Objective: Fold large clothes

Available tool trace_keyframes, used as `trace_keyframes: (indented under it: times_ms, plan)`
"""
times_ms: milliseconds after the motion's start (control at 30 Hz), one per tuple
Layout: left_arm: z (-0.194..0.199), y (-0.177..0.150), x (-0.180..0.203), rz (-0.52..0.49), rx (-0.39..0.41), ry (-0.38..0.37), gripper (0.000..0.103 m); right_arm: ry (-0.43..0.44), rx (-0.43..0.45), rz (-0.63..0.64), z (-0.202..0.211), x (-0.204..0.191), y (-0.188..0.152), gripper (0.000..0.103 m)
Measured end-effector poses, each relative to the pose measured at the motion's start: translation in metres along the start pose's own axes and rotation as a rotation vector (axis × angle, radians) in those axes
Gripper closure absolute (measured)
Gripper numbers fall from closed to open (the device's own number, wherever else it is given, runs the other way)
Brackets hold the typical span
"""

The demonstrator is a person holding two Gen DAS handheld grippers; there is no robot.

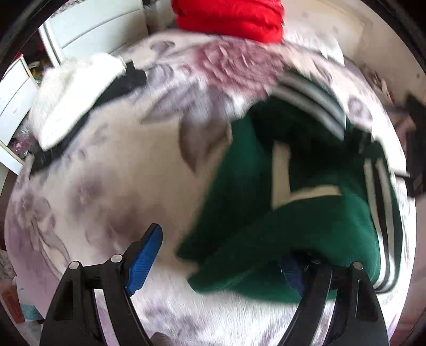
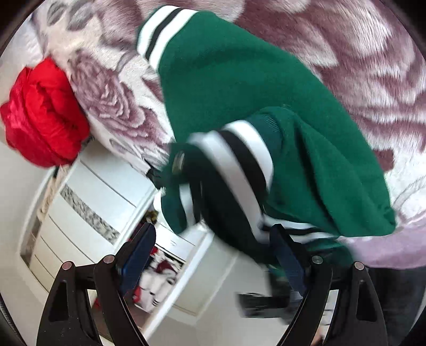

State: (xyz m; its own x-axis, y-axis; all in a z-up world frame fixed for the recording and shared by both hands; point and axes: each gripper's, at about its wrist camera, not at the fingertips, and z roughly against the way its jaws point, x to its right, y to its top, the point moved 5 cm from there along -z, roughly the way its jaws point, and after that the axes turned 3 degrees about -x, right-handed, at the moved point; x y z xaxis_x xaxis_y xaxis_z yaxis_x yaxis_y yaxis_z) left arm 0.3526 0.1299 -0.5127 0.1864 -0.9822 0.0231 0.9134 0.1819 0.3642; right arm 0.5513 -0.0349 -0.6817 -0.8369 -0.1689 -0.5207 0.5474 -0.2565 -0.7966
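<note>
A green jacket (image 1: pixel 298 213) with white and black striped trim lies bunched on a floral blanket (image 1: pixel 119 170). My left gripper (image 1: pixel 221 252) is open; its left pad (image 1: pixel 145 255) is bare and the jacket's hem drapes over the right pad (image 1: pixel 291 274). In the right wrist view the green jacket (image 2: pixel 231 77) hangs partly lifted, a striped cuff (image 2: pixel 239 159) in front. My right gripper (image 2: pixel 213 252) is open, the jacket's striped hem resting on its right pad (image 2: pixel 289 255). The views are motion-blurred.
A red folded garment (image 1: pixel 229 18) sits at the blanket's far edge, also in the right wrist view (image 2: pixel 42 117). A white and black garment (image 1: pixel 77 90) lies at the left. White drawers (image 2: pixel 87 202) stand beside the bed.
</note>
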Motion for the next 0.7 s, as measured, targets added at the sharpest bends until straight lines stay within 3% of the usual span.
trace_keyframes:
  times_ms: [67, 133, 200, 300, 433, 533, 633, 700]
  plan:
    - [-0.014, 0.023, -0.007, 0.022, -0.028, -0.013, 0.021, -0.010, -0.016, 0.066, 0.006, -0.007, -0.004, 0.013]
    - [-0.036, 0.047, -0.015, 0.065, -0.062, -0.031, 0.021, -0.079, 0.003, 0.162, 0.011, -0.013, -0.009, 0.013]
    - [-0.059, 0.067, -0.026, 0.128, -0.107, -0.069, 0.021, -0.214, 0.050, 0.272, 0.014, -0.013, -0.017, 0.013]
    - [-0.078, 0.097, -0.054, 0.225, -0.131, -0.061, 0.021, -0.428, 0.133, 0.425, 0.012, -0.007, -0.024, 0.013]
    - [-0.060, 0.110, -0.065, 0.239, -0.099, -0.081, 0.021, -0.719, 0.260, 0.640, 0.004, 0.008, -0.020, 0.013]
    - [-0.048, 0.096, -0.053, 0.183, -0.125, -0.143, 0.021, -0.787, 0.326, 0.744, -0.002, 0.017, -0.012, 0.013]
    - [-0.066, 0.068, -0.031, 0.136, -0.217, -0.205, 0.021, -0.720, 0.280, 0.751, -0.012, 0.038, 0.003, 0.013]
    - [-0.083, 0.055, -0.015, 0.065, -0.239, -0.174, 0.029, -0.710, 0.262, 0.699, -0.017, 0.053, 0.012, 0.016]
